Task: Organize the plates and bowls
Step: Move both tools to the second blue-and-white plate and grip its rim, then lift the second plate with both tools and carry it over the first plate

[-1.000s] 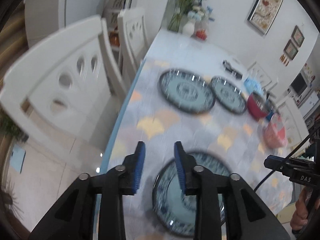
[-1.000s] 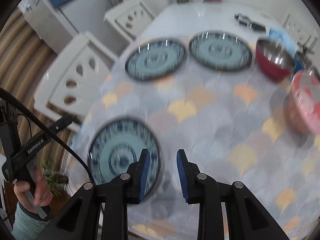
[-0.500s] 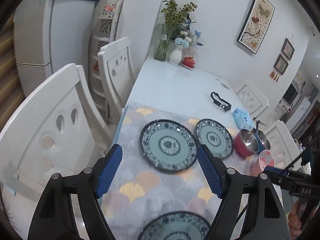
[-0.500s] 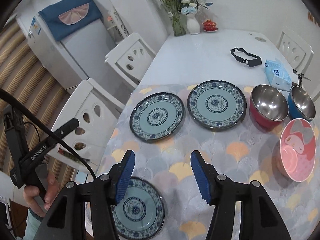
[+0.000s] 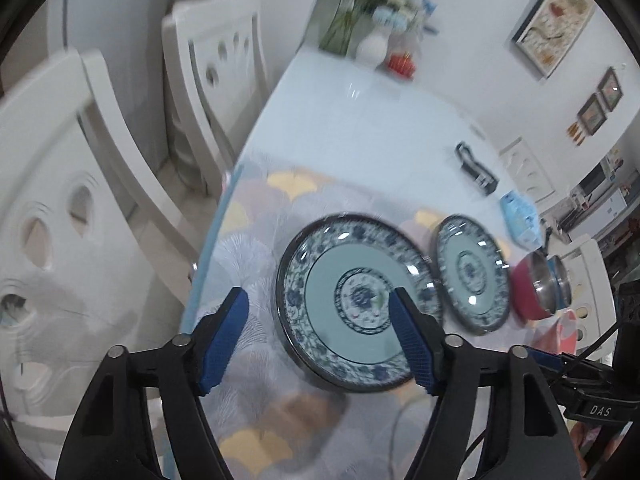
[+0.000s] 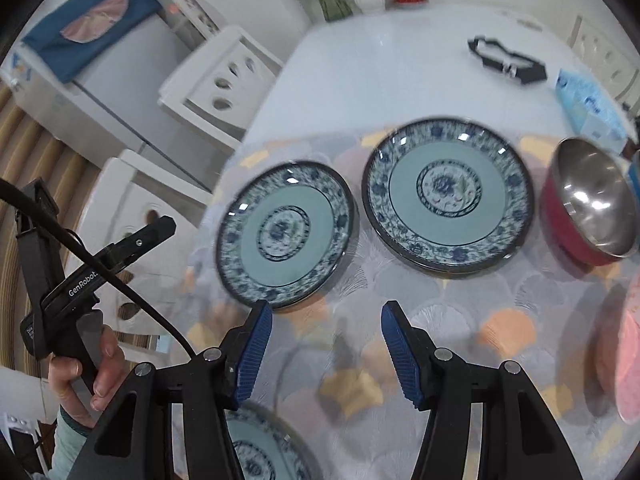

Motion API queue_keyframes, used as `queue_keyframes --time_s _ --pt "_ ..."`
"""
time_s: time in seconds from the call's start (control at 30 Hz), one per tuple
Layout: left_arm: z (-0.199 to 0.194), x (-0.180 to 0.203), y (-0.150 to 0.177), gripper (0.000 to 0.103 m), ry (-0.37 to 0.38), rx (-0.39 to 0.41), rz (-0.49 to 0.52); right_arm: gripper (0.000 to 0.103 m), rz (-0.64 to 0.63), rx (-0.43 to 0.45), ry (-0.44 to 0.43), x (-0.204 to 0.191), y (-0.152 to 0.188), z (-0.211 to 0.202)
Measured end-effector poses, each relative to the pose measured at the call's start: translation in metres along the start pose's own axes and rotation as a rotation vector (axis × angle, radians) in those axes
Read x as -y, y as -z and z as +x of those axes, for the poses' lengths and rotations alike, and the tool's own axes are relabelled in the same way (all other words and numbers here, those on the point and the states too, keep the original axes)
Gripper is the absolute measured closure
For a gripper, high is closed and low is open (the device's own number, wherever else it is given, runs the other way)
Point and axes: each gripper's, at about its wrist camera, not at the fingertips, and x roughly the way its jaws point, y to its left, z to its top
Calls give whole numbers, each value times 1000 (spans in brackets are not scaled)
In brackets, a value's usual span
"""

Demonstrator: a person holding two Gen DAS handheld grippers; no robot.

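Observation:
Three blue-patterned plates lie on the scallop-pattern tablecloth. In the left wrist view my left gripper is open, its right finger over the near rim of the left plate; a second plate lies to its right. In the right wrist view my right gripper is open and empty, just in front of the left plate and the second plate. A third plate shows under its left finger. A red steel bowl, a blue bowl's edge and a pink bowl sit at the right.
White chairs stand along the table's left edge. A vase of flowers, a red dish, a black object and a blue tissue pack lie on the bare far table. The left gripper's handle is at left.
Both grippers opened wide from nearly shut a second ago. Both have since moved forward and down toward the two far plates; the near plate has dropped out of the left wrist view.

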Motion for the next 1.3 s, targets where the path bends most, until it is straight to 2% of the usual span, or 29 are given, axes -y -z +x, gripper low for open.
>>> queue_keyframes --time_s 0.13,0.43,0.53,0.7,0.9,1.03,1.13,1.3 --pt "28 -2 -2 51 2 -49 6 51 -2 -53 3 5 -13 34" --pt "55 1 -7 56 -97 -64 98 57 -29 -106 -19 5 -27 82" --pt "63 -3 -7 62 -74 -91 89 61 1 -111 -44 11 -27 88" --pt "71 -6 -5 63 -46 -109 69 67 24 -113 -64 16 -27 95" --pt "74 0 -5 63 -62 -101 106 72 0 -98 -57 11 -32 102" --pt "74 0 -4 79 -68 -99 116 76 -5 -85 -50 11 -37 108" --pt "69 -6 -5 82 -25 -93 73 76 -44 -74 -37 10 -38 107" --pt "47 0 -3 82 -14 -45 91 76 -149 -63 -36 4 -36 100"
